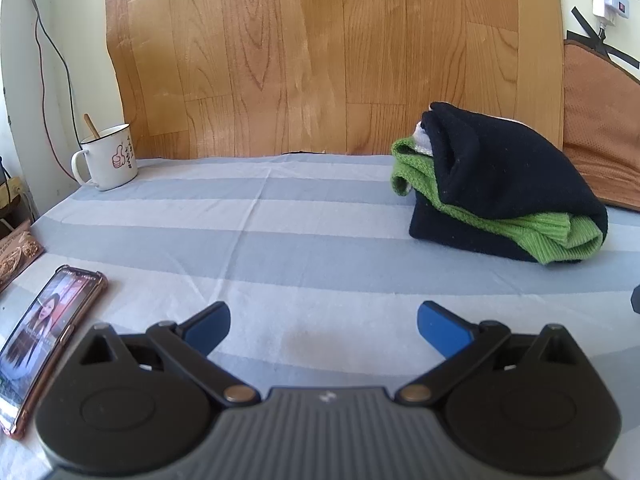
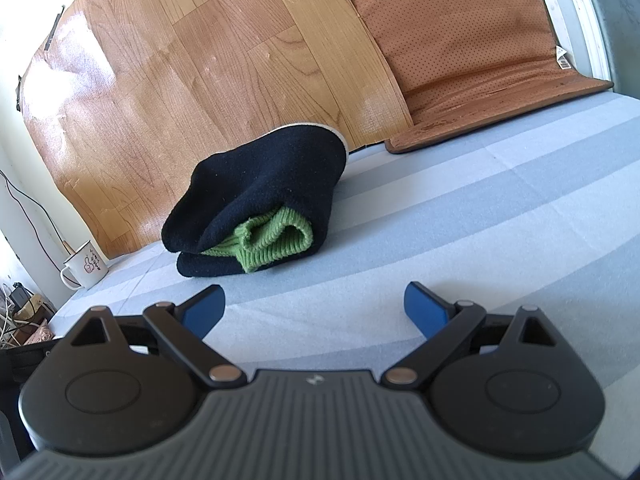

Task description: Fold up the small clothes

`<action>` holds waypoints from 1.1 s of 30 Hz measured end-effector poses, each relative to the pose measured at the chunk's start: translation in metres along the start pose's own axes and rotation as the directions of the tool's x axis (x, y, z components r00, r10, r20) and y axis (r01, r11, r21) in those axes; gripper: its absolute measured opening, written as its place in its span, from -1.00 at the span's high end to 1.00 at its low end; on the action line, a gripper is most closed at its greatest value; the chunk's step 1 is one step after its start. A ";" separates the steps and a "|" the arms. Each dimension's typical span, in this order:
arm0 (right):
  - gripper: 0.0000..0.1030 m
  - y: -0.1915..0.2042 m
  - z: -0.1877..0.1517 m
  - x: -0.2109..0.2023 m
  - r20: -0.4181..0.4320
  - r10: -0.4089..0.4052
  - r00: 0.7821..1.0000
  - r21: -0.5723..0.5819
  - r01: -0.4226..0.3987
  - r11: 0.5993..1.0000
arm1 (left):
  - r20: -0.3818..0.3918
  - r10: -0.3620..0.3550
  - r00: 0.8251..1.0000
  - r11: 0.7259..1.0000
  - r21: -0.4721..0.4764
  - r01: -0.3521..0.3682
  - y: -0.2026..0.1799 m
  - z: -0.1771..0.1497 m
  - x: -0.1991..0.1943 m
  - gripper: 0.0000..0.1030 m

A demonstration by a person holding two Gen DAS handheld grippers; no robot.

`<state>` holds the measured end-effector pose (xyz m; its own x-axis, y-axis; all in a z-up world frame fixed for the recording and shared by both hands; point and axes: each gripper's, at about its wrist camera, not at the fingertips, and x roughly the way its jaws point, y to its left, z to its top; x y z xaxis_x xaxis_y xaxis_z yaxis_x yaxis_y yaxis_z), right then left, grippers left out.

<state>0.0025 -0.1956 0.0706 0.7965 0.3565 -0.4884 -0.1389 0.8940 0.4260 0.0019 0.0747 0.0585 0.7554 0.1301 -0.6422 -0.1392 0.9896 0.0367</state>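
Observation:
A small dark navy garment with green knit trim (image 1: 504, 184) lies folded into a thick bundle on the blue-and-white striped sheet (image 1: 280, 240), at the back right in the left wrist view. It also shows in the right wrist view (image 2: 260, 200), ahead and left of centre, with its green cuff (image 2: 276, 240) facing me. My left gripper (image 1: 323, 328) is open and empty, low over the sheet, well short and left of the bundle. My right gripper (image 2: 314, 308) is open and empty, just in front of the bundle and apart from it.
A white enamel mug (image 1: 110, 158) with a stick in it stands at the back left. A phone (image 1: 44, 336) with a lit screen lies at the left edge. A wood-grain board (image 1: 320, 60) leans behind. A brown mat (image 2: 480, 60) lies at the back right.

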 end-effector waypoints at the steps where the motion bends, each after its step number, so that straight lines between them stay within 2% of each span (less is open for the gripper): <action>1: -0.90 0.000 0.000 0.000 0.000 0.000 1.000 0.000 0.000 1.000 | 0.001 0.002 1.000 1.000 0.003 -0.002 0.000 0.000 0.000 -1.00; 10: -0.91 0.000 0.000 0.000 0.000 0.000 1.000 0.001 0.000 1.000 | -0.006 0.021 1.000 1.000 0.007 -0.021 -0.001 0.000 0.002 -1.00; 33: -0.91 0.000 0.000 0.000 0.000 -0.001 1.000 0.000 0.001 1.000 | -0.013 0.010 1.000 1.000 0.016 -0.010 -0.003 -0.001 0.002 -1.00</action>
<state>0.0023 -0.1953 0.0707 0.7969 0.3554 -0.4884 -0.1379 0.8943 0.4258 0.0035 0.0720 0.0563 0.7456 0.1394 -0.6517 -0.1364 0.9891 0.0555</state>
